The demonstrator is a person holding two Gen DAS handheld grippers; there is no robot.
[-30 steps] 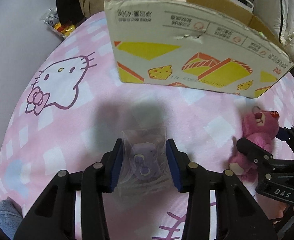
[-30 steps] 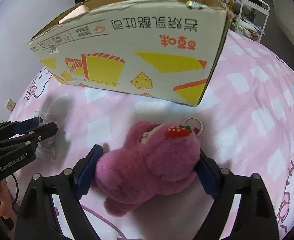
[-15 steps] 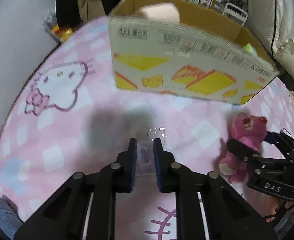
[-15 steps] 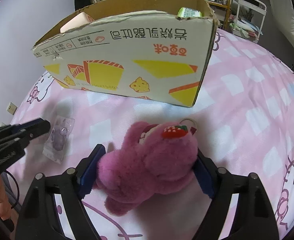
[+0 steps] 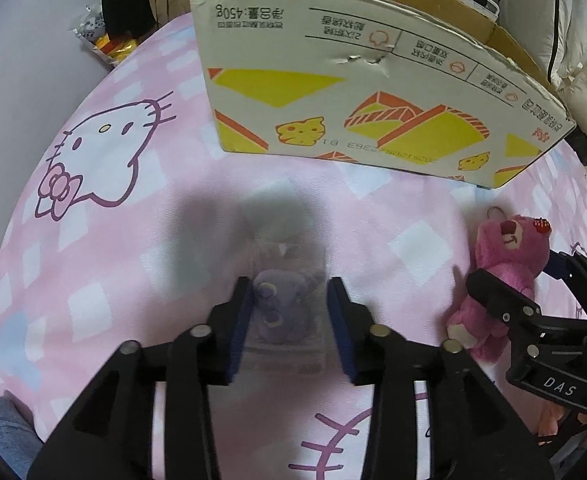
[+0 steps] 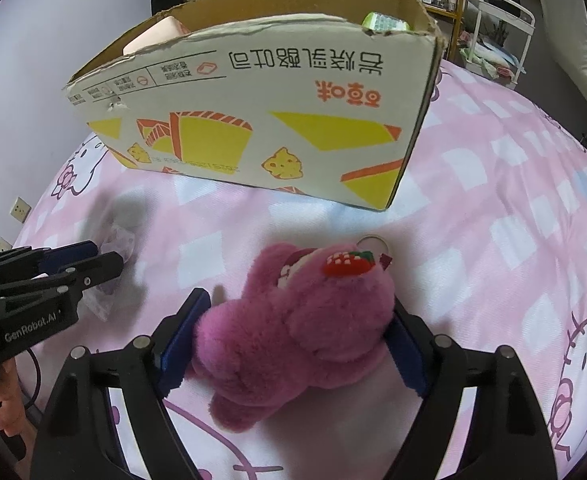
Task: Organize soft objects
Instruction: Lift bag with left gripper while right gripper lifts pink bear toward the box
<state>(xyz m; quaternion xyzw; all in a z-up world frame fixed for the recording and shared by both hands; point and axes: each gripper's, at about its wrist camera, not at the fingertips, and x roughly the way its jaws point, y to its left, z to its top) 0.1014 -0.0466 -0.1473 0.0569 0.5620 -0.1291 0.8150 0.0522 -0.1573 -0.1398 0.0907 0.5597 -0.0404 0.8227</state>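
Left gripper point(image 5: 289, 320) clamps bagged purple toy point(image 5: 283, 312) (slick wrap); right gripper point(image 6: 293, 344) squeezes pink bear point(image 6: 293, 336) mid-body, soft, light.

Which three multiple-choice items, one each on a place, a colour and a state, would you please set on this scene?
1. Where does the pink plush bear lie relative to the cardboard box?
A. inside it
B. on the bedsheet in front of it
C. on top of it

2. What colour is the toy in the clear bag?
A. green
B. purple
C. yellow

3. How is the cardboard box?
A. taped shut
B. flattened
C. open at the top

Answers:
1 B: the bear rests on the pink bedsheet, nearer the camera than the box.
2 B: purple plush shows through the bag.
3 C: its rim stands open and a pale pink thing shows inside.
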